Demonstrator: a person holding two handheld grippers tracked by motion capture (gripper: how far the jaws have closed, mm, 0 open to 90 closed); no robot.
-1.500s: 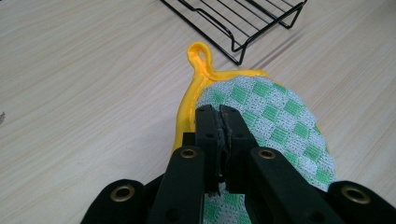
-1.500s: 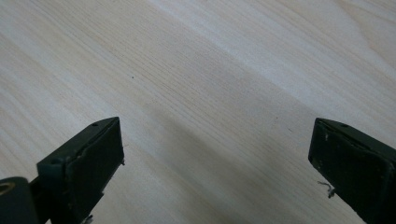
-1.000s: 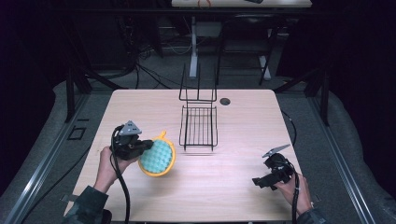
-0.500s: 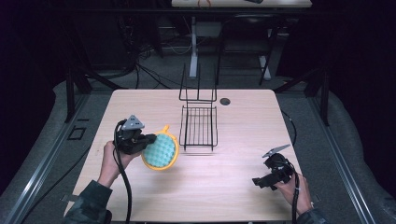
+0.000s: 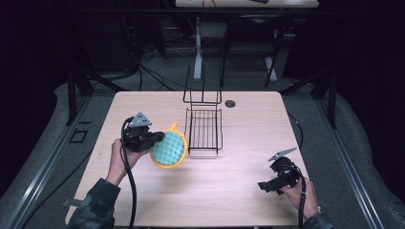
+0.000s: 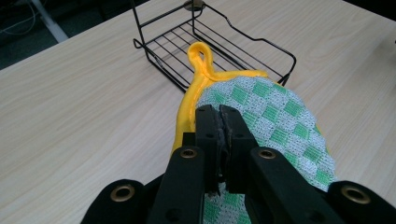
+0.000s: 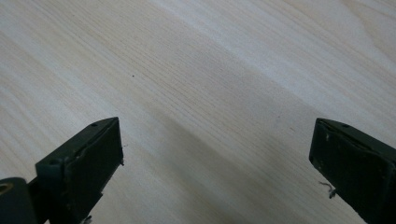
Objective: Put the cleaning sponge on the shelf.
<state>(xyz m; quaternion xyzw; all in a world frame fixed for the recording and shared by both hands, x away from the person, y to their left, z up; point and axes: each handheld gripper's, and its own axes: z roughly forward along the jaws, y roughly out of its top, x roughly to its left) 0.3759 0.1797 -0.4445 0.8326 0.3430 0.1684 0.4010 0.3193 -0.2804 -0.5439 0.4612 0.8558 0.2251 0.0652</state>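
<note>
My left gripper (image 5: 160,138) is shut on a round pot holder (image 5: 169,148), green-and-white checked with a yellow rim and hanging loop. It holds the pot holder above the table, just left of a black wire rack (image 5: 204,128). In the left gripper view the jaws (image 6: 220,122) pinch the pot holder (image 6: 275,112) near its yellow edge, and its loop points toward the wire rack (image 6: 210,42). My right gripper (image 5: 264,186) rests low at the table's front right; in the right gripper view (image 7: 212,163) its jaws stand wide apart over bare wood, with nothing between them.
The light wooden table (image 5: 239,181) has a small dark grommet hole (image 5: 230,103) behind the rack. The rack's tall wire back (image 5: 203,90) rises at its far end. Cables and metal frame legs lie on the floor beyond the table.
My left hand has carried the pot holder a little to the right and away from me, closer to the rack. The right gripper has stayed in place.
</note>
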